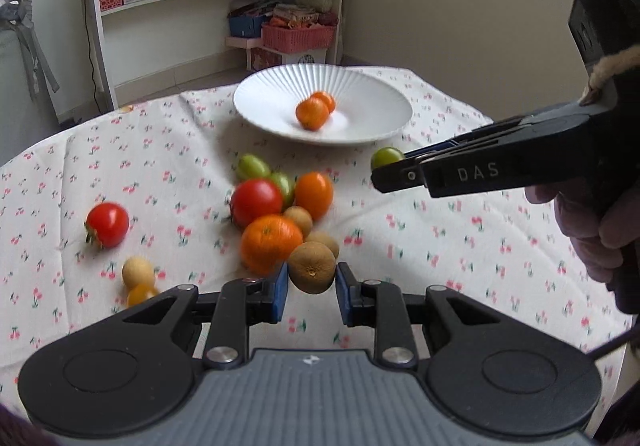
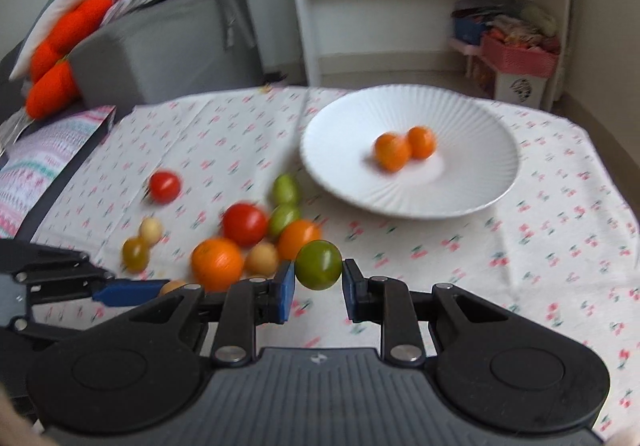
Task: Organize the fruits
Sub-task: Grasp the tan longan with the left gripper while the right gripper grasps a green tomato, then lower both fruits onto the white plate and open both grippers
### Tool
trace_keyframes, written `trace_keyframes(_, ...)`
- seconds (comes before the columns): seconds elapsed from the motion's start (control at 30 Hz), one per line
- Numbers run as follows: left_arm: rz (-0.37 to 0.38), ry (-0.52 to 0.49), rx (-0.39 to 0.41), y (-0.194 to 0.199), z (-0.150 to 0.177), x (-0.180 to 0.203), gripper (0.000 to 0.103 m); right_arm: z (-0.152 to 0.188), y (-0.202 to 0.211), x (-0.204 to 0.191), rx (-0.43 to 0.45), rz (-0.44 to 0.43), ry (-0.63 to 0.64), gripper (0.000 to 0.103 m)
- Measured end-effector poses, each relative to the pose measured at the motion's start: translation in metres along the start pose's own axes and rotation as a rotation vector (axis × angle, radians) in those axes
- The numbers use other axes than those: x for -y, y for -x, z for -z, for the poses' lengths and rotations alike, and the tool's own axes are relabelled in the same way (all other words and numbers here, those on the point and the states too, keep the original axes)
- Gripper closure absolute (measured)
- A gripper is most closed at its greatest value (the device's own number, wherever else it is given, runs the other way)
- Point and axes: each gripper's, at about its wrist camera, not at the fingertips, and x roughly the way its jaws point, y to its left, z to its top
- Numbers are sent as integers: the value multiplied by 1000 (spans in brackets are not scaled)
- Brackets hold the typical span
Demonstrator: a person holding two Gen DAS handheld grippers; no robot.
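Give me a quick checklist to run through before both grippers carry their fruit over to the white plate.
1. Right gripper holds the green tomato: ok, both pads flank it, though contact is hard to confirm.
2. Left gripper holds the brown fruit: cannot tell, the pads flank it but a gap shows on both sides.
3. White plate has room: ok, only two orange fruits sit at its centre.
4. Path to the plate: ok for the right gripper; the fruit pile lies ahead of the left.
5. Grippers apart: ok, they are not touching.
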Motion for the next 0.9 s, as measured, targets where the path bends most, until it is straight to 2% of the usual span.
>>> trace_keyframes(0.13, 9, 33, 6, -9, -16, -1, 90, -9, -3, 13, 18, 12, -24, 80)
trace_keyframes(0.33, -27, -45, 18, -33, -44, 5, 90, -22, -10, 34, 38, 31, -54, 80)
trace_keyframes(0.63, -51, -89, 25, -77, -91, -6, 90, -32, -31, 56, 51, 68, -11, 80)
trace_keyframes(0.9, -52, -63, 16, -118, -129, -21, 90, -37, -51, 70, 55, 78, 22, 80)
